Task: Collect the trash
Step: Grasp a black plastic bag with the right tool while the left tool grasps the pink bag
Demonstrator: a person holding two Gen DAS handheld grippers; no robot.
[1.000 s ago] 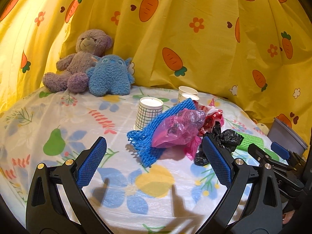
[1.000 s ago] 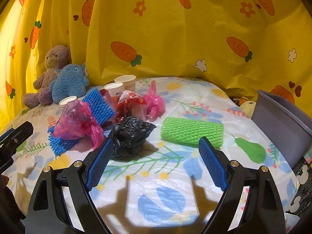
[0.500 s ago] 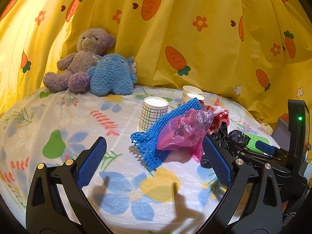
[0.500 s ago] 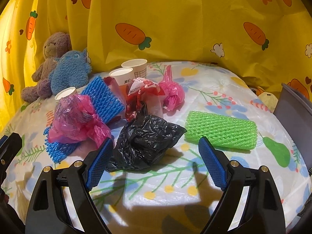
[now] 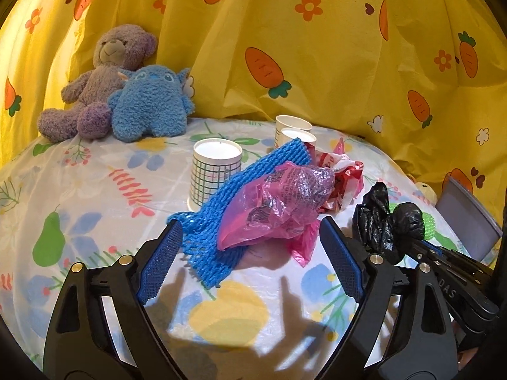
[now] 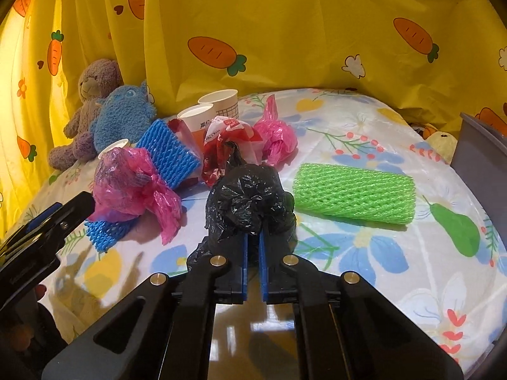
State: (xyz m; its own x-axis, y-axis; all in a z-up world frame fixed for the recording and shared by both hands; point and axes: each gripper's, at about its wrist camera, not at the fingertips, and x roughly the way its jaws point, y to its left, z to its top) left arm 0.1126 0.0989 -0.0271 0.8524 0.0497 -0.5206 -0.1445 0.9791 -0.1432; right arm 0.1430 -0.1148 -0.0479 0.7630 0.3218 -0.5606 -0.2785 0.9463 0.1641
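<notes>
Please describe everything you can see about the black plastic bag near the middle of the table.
The black plastic bag is a crumpled, glossy ball of thin film, with wrinkles catching the light and one twisted tail pointing up. The right claw is shut on its near side. Whether it still rests on the flowered tablecloth cannot be told. It is between the pink bag and the green foam net, in front of the red-and-white wrapper. The left wrist view shows it bunched beside that claw.

A: Bright, warm light; the yellow curtain [image 5: 332, 63] glows, brightest toward nine o'clock.

B: Sharp shadows fall toward six o'clock on the tablecloth [image 6: 364, 269]. Fisheye bending and dark corners; focus is crisp.
</notes>
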